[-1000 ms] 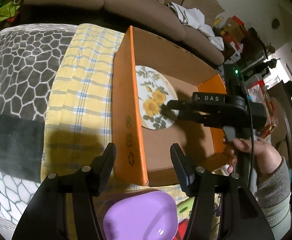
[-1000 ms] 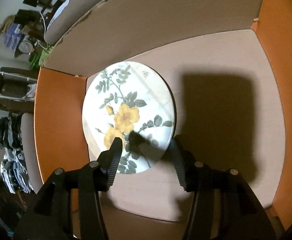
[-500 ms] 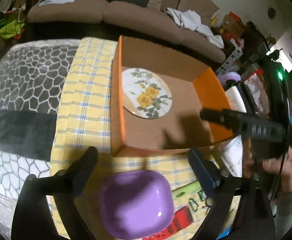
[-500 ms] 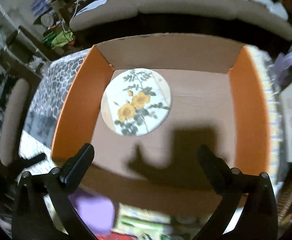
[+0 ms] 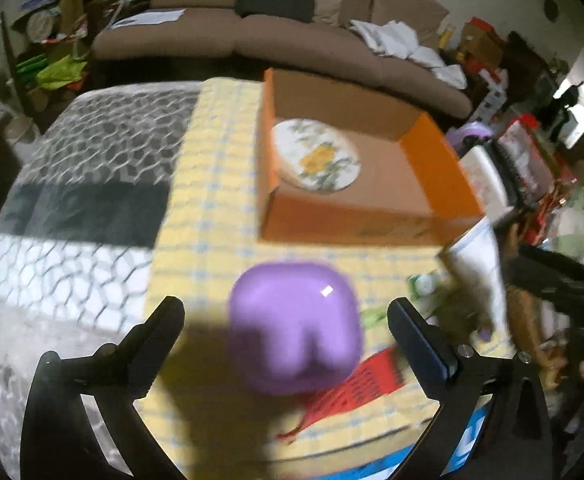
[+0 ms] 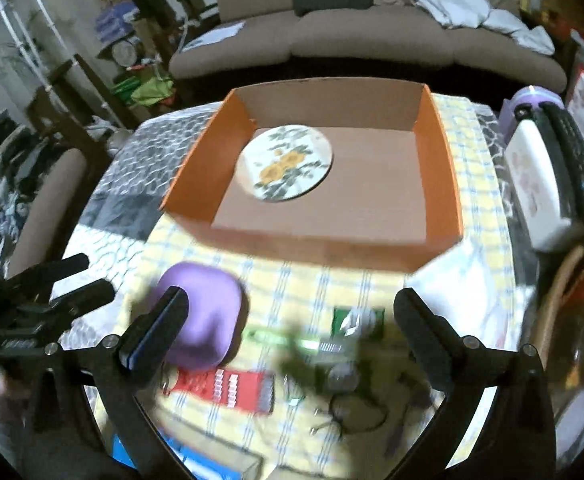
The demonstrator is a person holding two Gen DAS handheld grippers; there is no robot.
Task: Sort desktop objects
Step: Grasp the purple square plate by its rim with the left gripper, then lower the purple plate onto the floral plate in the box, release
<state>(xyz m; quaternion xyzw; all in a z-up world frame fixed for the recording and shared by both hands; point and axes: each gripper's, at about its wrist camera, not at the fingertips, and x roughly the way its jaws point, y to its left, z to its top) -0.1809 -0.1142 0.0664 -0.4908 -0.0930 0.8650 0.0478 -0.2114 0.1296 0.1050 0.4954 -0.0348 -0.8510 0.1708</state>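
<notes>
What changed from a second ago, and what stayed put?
Both tools backed out of the orange box. The right tool let go of the flowered plate and, like the left tool, has just been opening wide, holding nothing. The plate stays flat in the box; the purple case stays on the yellow cloth.

A box [image 6: 440, 184] stands at the far end of the checked cloth [image 6: 472, 160], with a plate [image 6: 285, 162] lying in its far left corner; near of it on the cloth sits a case [image 6: 201, 322], a card [image 6: 227, 392] just nearer
</notes>
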